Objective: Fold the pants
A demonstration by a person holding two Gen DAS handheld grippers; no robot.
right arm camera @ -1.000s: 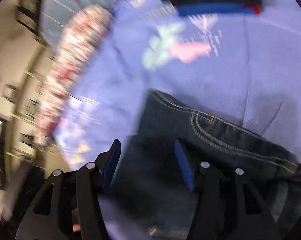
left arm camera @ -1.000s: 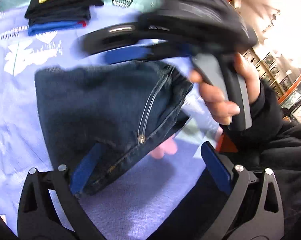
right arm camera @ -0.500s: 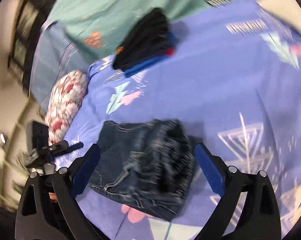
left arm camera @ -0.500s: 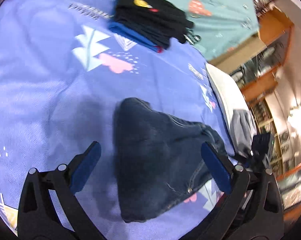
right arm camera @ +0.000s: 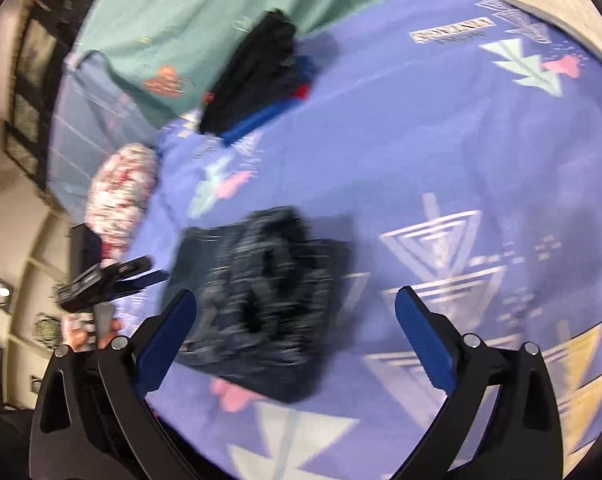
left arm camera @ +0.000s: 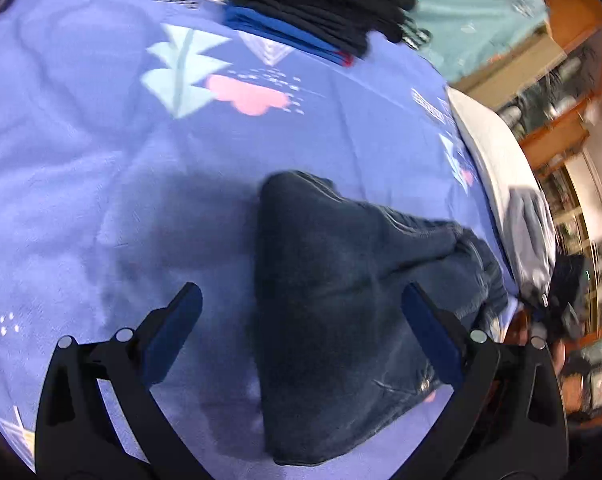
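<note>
The dark blue jeans lie folded into a compact bundle on the purple patterned bedsheet. In the right wrist view they show blurred. My left gripper is open and empty, held above the near part of the bundle. My right gripper is open and empty, above the jeans' near edge. The left gripper also shows at the left of the right wrist view, held by a hand beside the jeans.
A stack of folded dark clothes with a blue piece at the bottom sits at the far side of the bed, also in the right wrist view. A floral pillow lies at the left. Grey cloth and shelves stand at the right.
Both grippers let go of the jeans, opened wide and pulled back above the bed. The jeans now lie folded on the sheet.
</note>
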